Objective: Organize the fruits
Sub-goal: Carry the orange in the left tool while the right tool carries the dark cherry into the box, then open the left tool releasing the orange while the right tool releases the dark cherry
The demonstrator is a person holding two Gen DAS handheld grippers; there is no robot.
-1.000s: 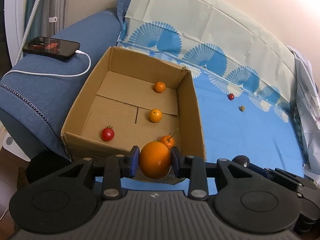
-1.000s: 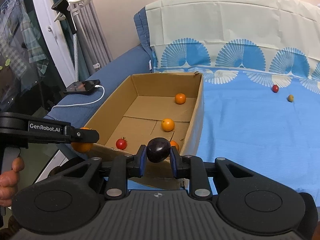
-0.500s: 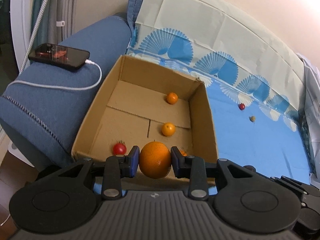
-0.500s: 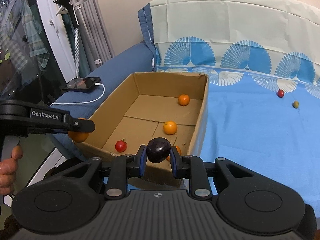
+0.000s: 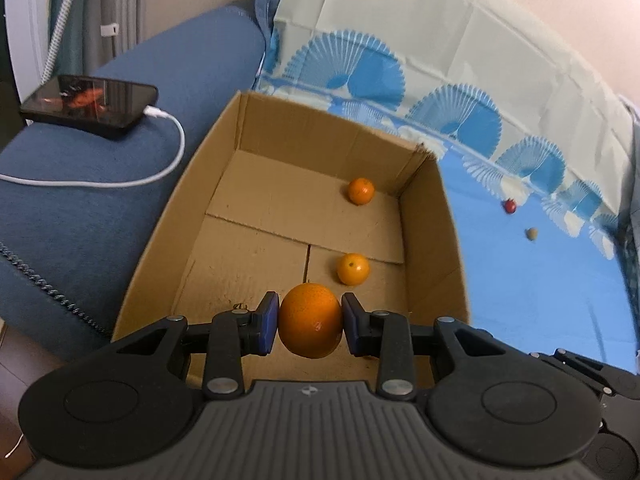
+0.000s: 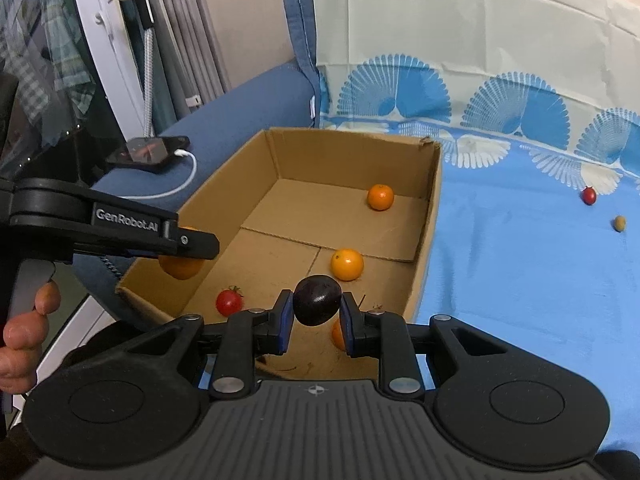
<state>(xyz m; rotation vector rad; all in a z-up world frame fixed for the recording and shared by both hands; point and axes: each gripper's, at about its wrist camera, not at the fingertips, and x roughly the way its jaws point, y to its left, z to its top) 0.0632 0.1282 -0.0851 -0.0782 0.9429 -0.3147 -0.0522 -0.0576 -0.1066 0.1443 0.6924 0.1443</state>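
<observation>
Two grippers have moved closer to the cardboard box (image 5: 432, 240) than a second ago. Left gripper (image 5: 309, 322) pinches an orange (image 5: 310, 320) above the box's near end; right gripper (image 6: 316, 314) pinches a dark plum (image 6: 317, 298) over the box's near wall.

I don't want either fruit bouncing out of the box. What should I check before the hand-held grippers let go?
1. Left hand-held gripper clamps the orange: ok.
2. Right hand-held gripper clamps the dark plum: ok.
3. Orange above the cardboard box floor, not the rim: ok.
4. Plum past the near wall: cannot tell.
5. Landing spot free of the cherry tomato: cannot tell.
6. Phone and cable clear of the box: ok.
</observation>
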